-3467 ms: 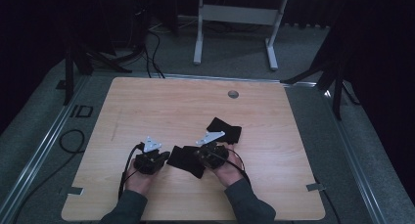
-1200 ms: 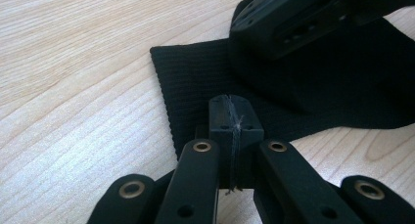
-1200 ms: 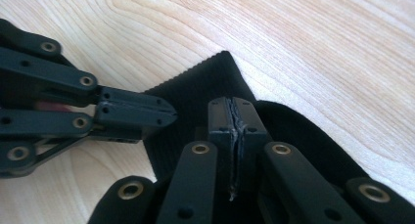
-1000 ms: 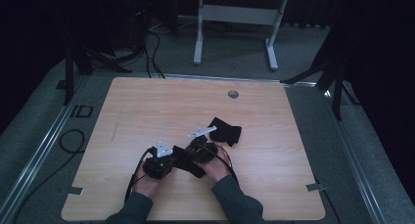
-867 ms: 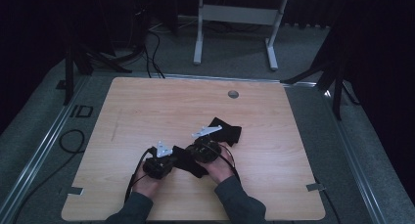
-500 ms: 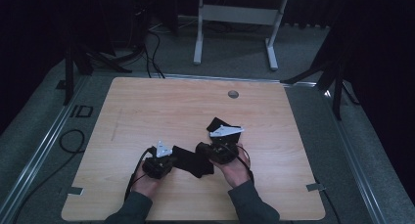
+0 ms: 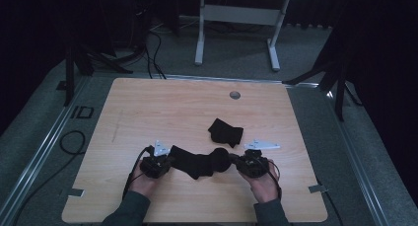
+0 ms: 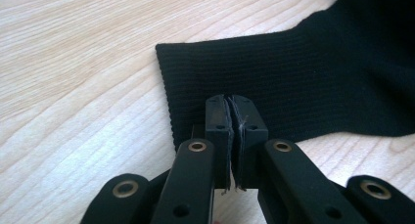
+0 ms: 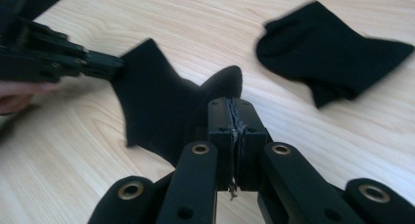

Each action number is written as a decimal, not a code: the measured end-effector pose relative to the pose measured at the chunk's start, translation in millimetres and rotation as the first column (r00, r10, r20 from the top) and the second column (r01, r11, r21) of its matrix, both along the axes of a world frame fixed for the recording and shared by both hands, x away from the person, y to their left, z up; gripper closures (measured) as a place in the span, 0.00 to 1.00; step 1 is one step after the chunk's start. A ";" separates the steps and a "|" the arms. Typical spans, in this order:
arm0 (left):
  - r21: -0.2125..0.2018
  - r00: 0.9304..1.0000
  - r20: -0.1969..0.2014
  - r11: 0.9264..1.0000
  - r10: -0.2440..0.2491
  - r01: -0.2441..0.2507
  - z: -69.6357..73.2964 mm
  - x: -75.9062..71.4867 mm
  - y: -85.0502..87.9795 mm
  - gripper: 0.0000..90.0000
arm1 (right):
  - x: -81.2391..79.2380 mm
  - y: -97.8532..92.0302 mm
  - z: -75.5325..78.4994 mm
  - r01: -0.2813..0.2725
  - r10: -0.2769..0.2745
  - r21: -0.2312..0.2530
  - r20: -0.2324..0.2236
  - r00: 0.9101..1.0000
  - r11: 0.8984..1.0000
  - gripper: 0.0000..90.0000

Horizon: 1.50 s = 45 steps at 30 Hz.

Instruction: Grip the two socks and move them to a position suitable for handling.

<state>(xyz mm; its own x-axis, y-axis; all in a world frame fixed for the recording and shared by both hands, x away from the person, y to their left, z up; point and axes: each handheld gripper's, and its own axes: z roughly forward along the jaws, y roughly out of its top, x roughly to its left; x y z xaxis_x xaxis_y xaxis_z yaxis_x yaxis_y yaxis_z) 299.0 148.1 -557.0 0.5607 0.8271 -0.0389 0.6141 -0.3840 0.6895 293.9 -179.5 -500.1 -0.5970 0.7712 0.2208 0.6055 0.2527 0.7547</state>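
Note:
A black sock [image 7: 199, 163] lies stretched across the near part of the wooden table [image 7: 162, 107], held at both ends. My left gripper [image 7: 170, 162] is shut on its ribbed cuff edge [image 8: 293, 77], with the jaws pinched together [image 8: 230, 106]. My right gripper [image 7: 232, 162] is shut on the other end, which bunches up just beyond the closed jaws [image 9: 231, 109]. In the right gripper view the sock [image 9: 151, 101] runs away to the left gripper [image 9: 112, 65]. A second black sock [image 7: 225, 132] lies folded on the table, just beyond the held one [image 9: 333, 57].
A round grommet hole [image 7: 234, 94] sits near the table's far edge. On the floor behind stand white desk legs [image 7: 236, 18], dark stands and cables [image 7: 148, 43]. Bare wood spreads over the far and left parts of the table.
My right gripper has moved to the right with its end of the sock, drawing the sock out from a bunch into a long strip. The left gripper has stayed in place.

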 end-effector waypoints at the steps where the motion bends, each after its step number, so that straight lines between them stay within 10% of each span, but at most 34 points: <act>1: 0.000 1.000 0.000 1.000 0.000 0.000 0.0 0.0 0.0 0.97 | 0.1 -4.3 -0.8 0.011 -0.011 -0.003 -0.002 1.000 1.000 0.98; 16: 0.003 1.000 0.005 1.000 0.003 -0.003 -0.1 1.0 1.1 0.97 | 14.3 -25.9 -10.3 0.129 -0.133 -0.150 -0.015 0.991 0.980 0.86; 34: 0.009 1.000 0.015 1.000 -0.014 0.014 -0.7 0.2 -4.1 0.97 | 74.2 33.0 -5.8 0.024 -0.030 -0.183 -0.030 0.999 0.983 0.82; 45: 0.009 1.000 0.016 1.000 -0.018 0.018 -0.8 -0.1 -4.9 0.97 | 102.2 68.7 -16.9 -0.028 0.019 -0.279 -0.036 0.999 0.960 0.76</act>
